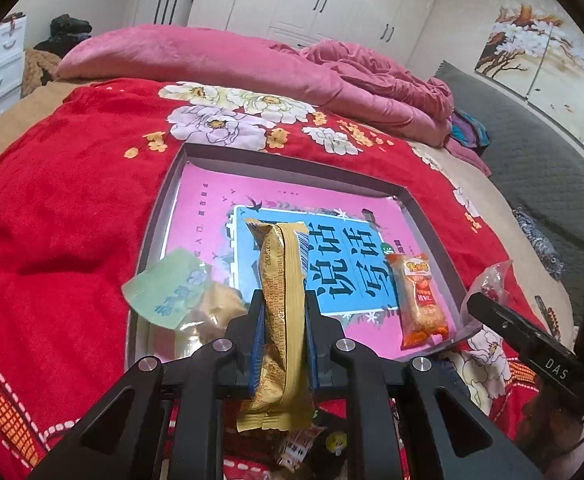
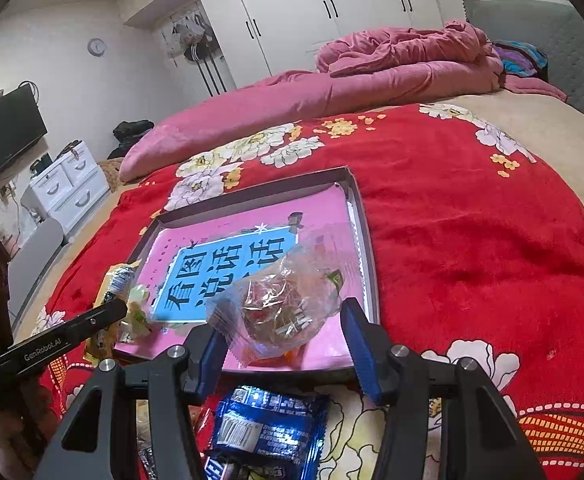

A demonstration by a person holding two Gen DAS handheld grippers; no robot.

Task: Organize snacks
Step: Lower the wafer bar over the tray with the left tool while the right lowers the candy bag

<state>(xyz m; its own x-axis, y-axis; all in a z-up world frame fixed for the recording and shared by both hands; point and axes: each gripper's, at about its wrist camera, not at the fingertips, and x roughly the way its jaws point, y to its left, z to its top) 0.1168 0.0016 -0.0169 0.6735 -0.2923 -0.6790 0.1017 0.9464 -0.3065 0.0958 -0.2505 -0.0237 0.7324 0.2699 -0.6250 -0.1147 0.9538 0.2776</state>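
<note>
- Snacks sit in several spots around your jaws: one golden snack bar [image 1: 282, 312] is clamped upright between the blue pads [image 1: 256, 344] of your left gripper [image 1: 283, 308], its top end poking out past the tips and its crimped bottom end hanging below them.
- Your left jaws are together on that bar, and they hover over the near edge of the shallow tray [image 1: 196, 152] on the red floral blanket [image 1: 60, 208].
- Just left of the left jaws, a pale green packet [image 1: 168, 288] lies in the tray's near corner, partly over its rim.
- Right of the left jaws, an orange cracker pack [image 1: 421, 300] lies flat in the tray, near its right wall.
- Under the snacks, a pink book [image 1: 331, 216] with a blue panel covers the tray floor.
- Your right gripper [image 2: 284, 344] has its jaws apart, with a crinkled clear bag of sweets [image 2: 280, 308] in the gap just ahead of the tips; you can see space on both sides, so neither pad [image 2: 357, 340] presses on it.
- That clear bag rests in the tray's near right part, on the book.
- Below the right jaws, closer to you, a blue foil packet [image 2: 268, 428] lies on the blanket outside the tray.
- Beyond the tray, a pink quilt [image 1: 220, 64] is bunched along the bed.
</note>
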